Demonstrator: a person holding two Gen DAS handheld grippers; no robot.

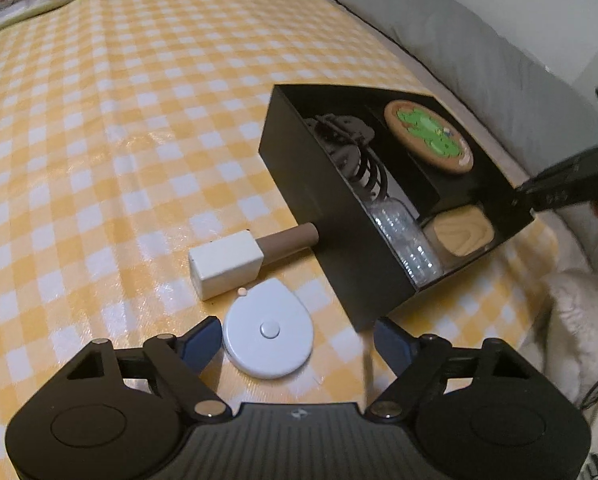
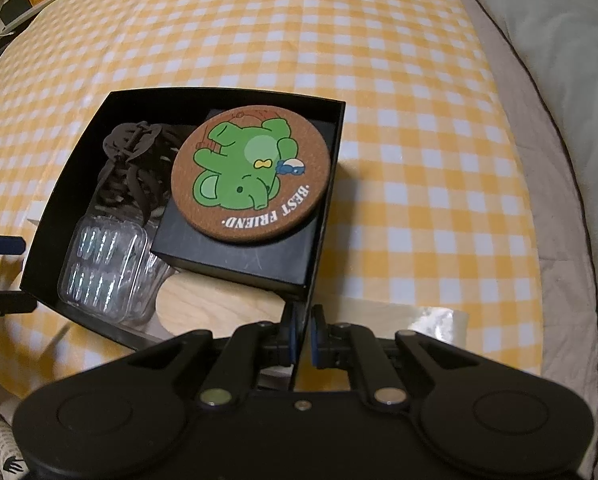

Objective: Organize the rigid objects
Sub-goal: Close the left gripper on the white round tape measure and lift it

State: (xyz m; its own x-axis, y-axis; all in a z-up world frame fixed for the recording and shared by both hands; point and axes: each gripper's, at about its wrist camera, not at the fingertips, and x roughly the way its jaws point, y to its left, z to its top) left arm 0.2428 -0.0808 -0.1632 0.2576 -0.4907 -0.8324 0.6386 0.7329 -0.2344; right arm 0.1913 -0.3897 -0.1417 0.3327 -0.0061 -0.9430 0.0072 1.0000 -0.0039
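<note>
The left gripper [image 1: 299,340] hangs spread around the white round tape measure [image 1: 268,329] on the checked cloth [image 1: 99,160], pads clear of it, while the right gripper [image 2: 303,338] pinches the black box [image 2: 43,220] by its near wall, whose contents half hide a wooden piece [image 2: 219,304].

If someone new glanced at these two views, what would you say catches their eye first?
Probably the round cork coaster with its green cartoon elephant, lying on a small black inner box inside the open black box on the yellow checked cloth. Next, the white round tape measure between the left gripper's open fingers, outside that box.
</note>
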